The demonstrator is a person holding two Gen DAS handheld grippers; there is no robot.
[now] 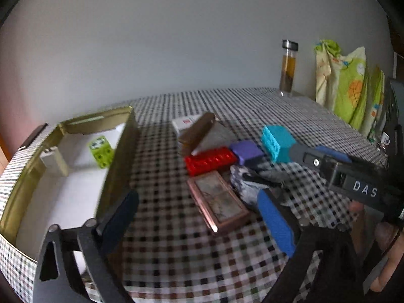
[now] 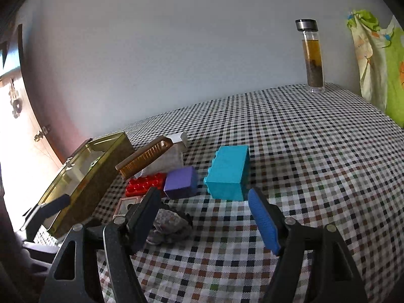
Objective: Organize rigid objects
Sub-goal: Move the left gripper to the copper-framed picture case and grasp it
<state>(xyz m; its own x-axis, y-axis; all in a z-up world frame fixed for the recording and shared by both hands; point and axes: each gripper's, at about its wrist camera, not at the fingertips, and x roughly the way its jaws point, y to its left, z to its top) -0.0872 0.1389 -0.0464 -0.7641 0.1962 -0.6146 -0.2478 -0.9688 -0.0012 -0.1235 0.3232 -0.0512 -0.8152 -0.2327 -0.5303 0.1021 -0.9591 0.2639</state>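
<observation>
Hovering spread and empty, the right gripper [image 2: 204, 217] frames a grey rock [image 2: 170, 224]; clipping the turquoise plastic brick [image 2: 228, 173] beyond could scatter the pile. Only the left wrist view, its left gripper [image 1: 197, 223] also spread, shows the green die [image 1: 101, 151] inside the gold tin [image 1: 121, 156] at left.

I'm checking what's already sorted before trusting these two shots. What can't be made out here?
- Tin's inside, right wrist view: glare and its near wall hide the contents.
- Pale block in the tin, left wrist view: blurred, identity unclear.
- White box, left wrist view: comb covers it; print too small.
- Stone, right wrist view: partly behind a gripper finger.
</observation>
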